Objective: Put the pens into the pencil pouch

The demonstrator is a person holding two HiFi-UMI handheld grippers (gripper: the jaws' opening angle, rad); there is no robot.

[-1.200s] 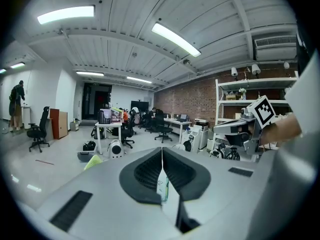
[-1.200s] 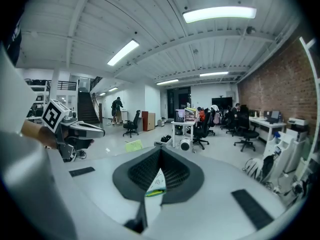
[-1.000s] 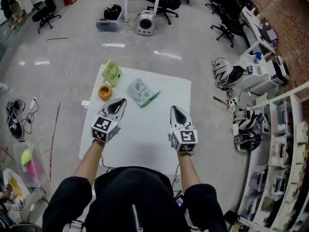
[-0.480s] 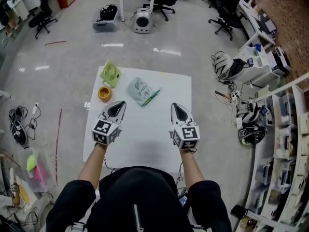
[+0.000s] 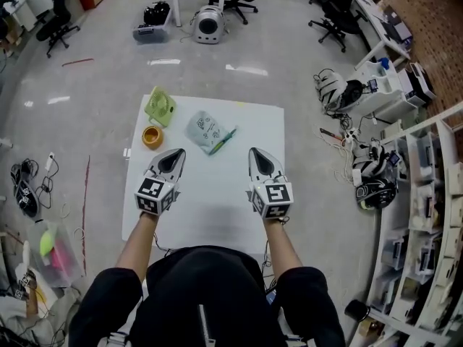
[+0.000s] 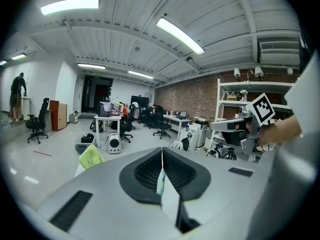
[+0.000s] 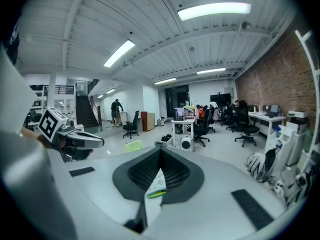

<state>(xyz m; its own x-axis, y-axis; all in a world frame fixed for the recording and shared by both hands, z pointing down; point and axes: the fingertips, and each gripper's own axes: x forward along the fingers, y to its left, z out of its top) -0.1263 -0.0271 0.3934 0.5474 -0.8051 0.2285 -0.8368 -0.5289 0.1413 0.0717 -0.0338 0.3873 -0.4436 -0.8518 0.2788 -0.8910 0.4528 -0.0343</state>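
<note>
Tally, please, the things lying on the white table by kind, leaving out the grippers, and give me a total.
Green fan: 1
Orange round container: 1
Pencil pouch: 1
Green pen: 1 (only one can be made out)
Total: 4

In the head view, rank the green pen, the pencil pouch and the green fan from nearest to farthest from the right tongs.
1. green pen: just ahead and left of the right tongs, at the pouch's right edge.
2. pencil pouch: further left, beyond the pen.
3. green fan: far-left corner of the white table.
</note>
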